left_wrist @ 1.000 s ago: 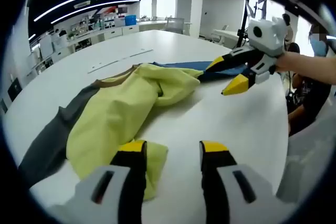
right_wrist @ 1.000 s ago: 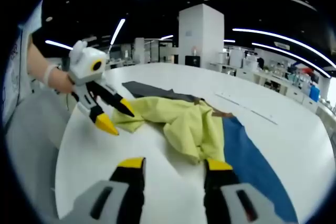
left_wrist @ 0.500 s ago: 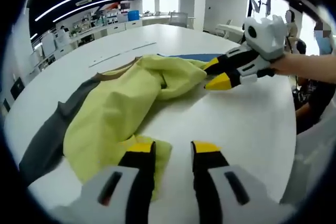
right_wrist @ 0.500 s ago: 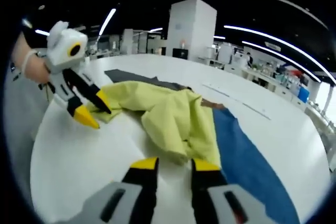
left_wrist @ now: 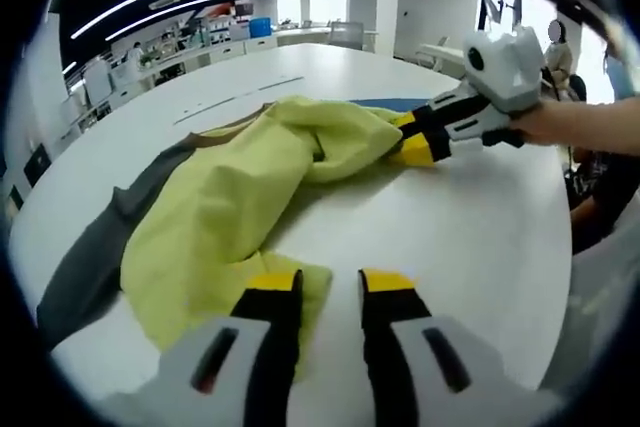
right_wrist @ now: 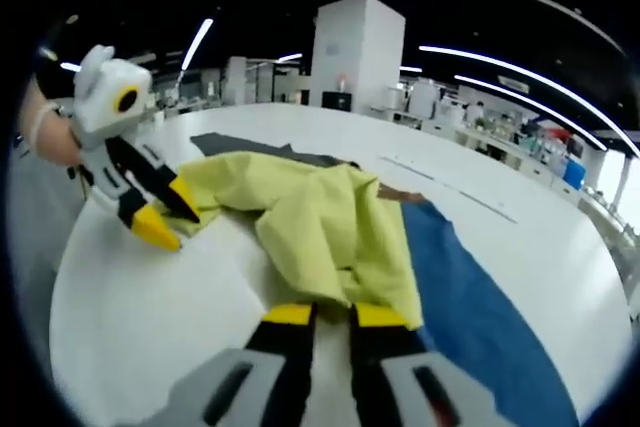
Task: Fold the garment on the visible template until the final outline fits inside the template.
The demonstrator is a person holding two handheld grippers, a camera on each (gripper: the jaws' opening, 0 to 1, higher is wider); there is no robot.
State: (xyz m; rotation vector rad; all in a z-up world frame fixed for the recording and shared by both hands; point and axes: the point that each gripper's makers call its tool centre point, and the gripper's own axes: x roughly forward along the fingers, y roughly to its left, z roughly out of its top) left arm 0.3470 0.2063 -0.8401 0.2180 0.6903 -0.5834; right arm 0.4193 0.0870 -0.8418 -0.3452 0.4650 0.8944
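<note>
The yellow garment [left_wrist: 235,202] lay bunched on the white table [left_wrist: 470,237], over a grey panel [left_wrist: 95,257] at nine o'clock and a blue panel [right_wrist: 470,297] at four o'clock, probably the template. The left gripper [left_wrist: 330,282] had its jaws nearly together at the cloth's near hem; whether it pinched fabric could not be told. The right gripper [right_wrist: 325,315] was clamped on the other edge. The step looked like taking hold; next, lift both edges together and carry the fold over.

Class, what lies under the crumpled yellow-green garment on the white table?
Under the yellow-green garment a flat blue fabric sheet and a dark grey fabric sheet stick out on the white table. How they meet beneath it is covered.
</note>
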